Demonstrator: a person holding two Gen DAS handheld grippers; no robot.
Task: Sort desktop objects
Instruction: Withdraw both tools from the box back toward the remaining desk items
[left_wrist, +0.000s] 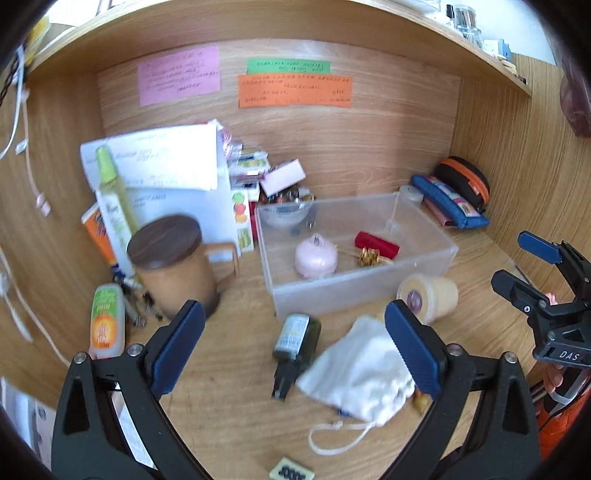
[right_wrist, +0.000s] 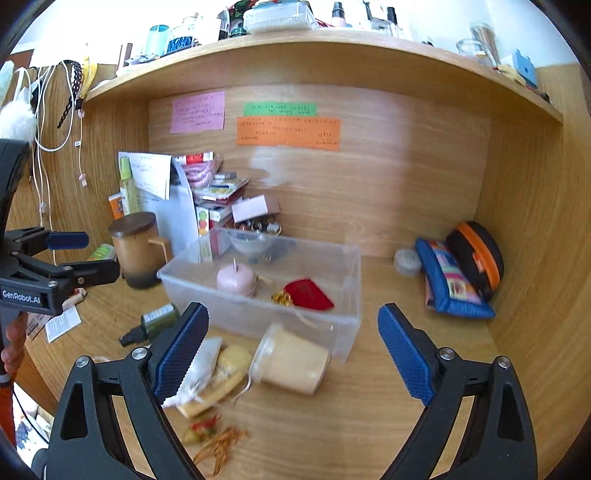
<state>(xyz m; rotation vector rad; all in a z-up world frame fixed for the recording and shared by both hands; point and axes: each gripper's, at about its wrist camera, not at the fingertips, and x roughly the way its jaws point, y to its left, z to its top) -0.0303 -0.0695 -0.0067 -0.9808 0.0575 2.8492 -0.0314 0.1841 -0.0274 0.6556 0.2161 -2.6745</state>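
A clear plastic bin sits mid-desk, holding a pink round object, a red pouch and a gold trinket. In front of it lie a dark green bottle, a white drawstring bag and a tipped cream jar. My left gripper is open and empty above the bottle and bag. My right gripper is open and empty above the jar; it also shows in the left wrist view.
A lidded brown mug, papers, bottles and stacked boxes crowd the back left. A blue pouch and a black-orange case lie at the right wall. Dried orange bits lie at the front.
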